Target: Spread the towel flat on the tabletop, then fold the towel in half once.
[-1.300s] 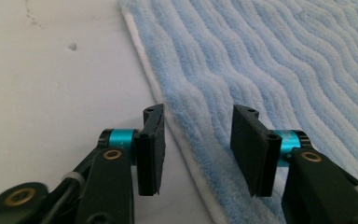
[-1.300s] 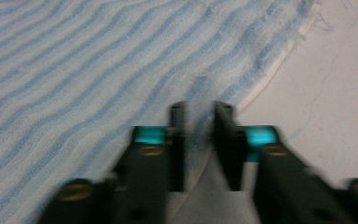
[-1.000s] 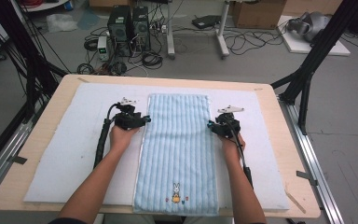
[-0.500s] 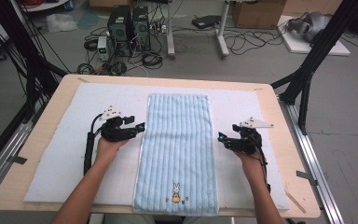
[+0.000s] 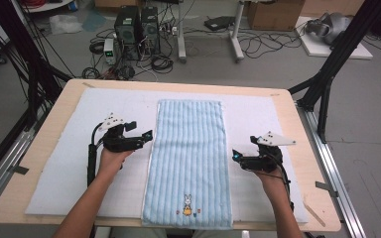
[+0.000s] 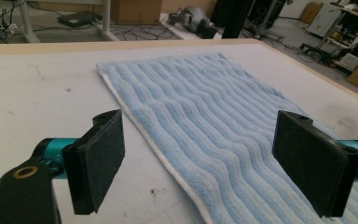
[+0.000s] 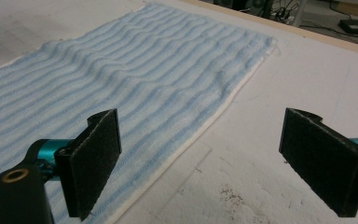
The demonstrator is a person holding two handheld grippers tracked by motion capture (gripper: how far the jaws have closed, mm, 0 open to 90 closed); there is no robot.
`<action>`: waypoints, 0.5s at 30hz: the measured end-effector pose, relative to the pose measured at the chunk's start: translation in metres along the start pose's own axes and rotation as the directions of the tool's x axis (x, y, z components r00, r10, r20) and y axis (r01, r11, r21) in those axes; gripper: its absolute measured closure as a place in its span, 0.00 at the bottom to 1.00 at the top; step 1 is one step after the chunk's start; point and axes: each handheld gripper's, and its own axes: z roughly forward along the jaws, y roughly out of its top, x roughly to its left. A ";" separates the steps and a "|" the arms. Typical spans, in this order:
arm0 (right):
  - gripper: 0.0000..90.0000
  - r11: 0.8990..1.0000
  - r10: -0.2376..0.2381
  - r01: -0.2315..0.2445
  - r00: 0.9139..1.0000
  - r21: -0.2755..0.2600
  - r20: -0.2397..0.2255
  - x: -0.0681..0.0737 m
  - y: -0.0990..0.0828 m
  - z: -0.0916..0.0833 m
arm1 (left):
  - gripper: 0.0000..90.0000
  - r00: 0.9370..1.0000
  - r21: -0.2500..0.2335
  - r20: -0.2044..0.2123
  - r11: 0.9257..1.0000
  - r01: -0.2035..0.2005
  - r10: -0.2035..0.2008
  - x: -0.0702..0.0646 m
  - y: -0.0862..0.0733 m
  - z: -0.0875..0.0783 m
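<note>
1. Blue striped towel lies flat and unfolded lengthwise down the middle of the white mat; its rabbit-motif end hangs just over the mat's near edge, its far end stops short of the mat's far edge.
2. Left gripper sits just beside the towel's left long edge, about mid-length, tips aimed at it. Its jaws have just been opening and now stand wide; the left gripper view has the towel's white hem running below and between the pads, nothing pinched.
3. Right gripper is just off the towel's right long edge, slightly nearer the person than the left one. Jaws have likewise just been opening, now wide apart, empty; towel edge passes under the gap.
4. Judgement: towel released or not yet gripped; next likely a pinch on both long edges.
5. Risk: the 2 grippers are staggered along the towel, so a lift or fold from here could go skewed.
6. Risk: the hem lies flat on the mat, so a shallow approach could miss it or pinch the mat too.
7. Risk: dragging could bunch the overhanging near end off the mat.
</note>
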 end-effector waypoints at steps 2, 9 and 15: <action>0.13 1.000 0.013 -0.013 1.000 0.002 -0.005 0.000 0.000 0.002 | 0.19 1.000 0.001 0.002 1.000 0.005 -0.005 -0.001 -0.001 0.000; 0.13 1.000 0.015 -0.015 1.000 0.004 -0.007 0.003 -0.001 0.003 | 0.20 1.000 -0.002 -0.014 1.000 0.011 -0.011 -0.002 -0.001 -0.004; 0.13 0.999 0.039 -0.039 0.999 0.008 0.003 0.000 -0.002 0.003 | 0.20 1.000 0.005 -0.020 1.000 0.014 -0.014 0.002 0.005 0.000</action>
